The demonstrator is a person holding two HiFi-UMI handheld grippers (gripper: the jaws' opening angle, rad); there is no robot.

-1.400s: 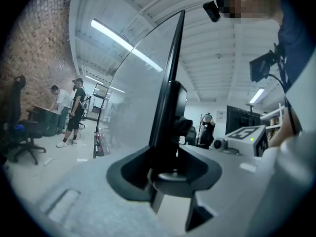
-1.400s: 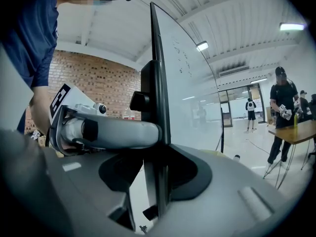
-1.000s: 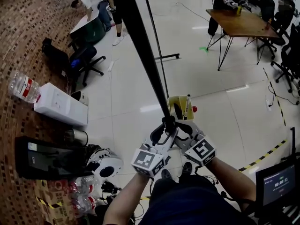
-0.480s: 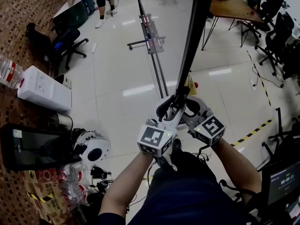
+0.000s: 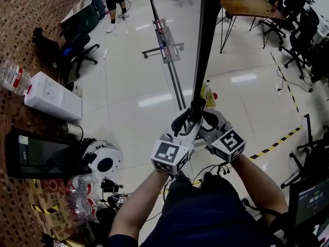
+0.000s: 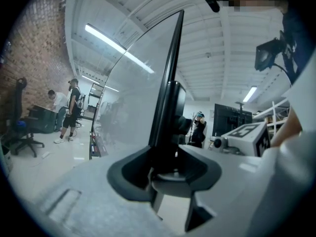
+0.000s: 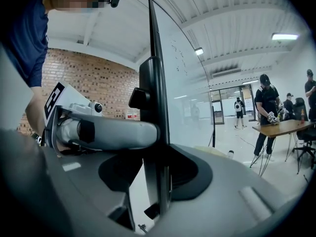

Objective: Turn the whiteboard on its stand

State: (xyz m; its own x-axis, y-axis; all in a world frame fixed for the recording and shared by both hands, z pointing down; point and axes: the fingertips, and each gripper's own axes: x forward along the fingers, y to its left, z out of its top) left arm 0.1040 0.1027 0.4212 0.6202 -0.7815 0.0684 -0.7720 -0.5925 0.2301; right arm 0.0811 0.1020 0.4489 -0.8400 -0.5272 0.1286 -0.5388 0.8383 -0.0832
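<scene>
Just ahead of the person's knees, the left gripper [image 5: 187, 123] and the right gripper [image 5: 205, 121] meet on the near edge of the whiteboard [image 5: 205, 45], one from each side. The left gripper's jaws stand only narrowly apart, pressed onto the board's black frame [image 6: 168, 98]. The right gripper's jaws sit somewhat wider and clamp the same frame. The board rises upright and edge-on from between them. Beyond it, the stand's thin pole [image 5: 172, 73] runs to a footed base on the glossy floor. A wooden table [image 5: 252, 6] stands farther off.
</scene>
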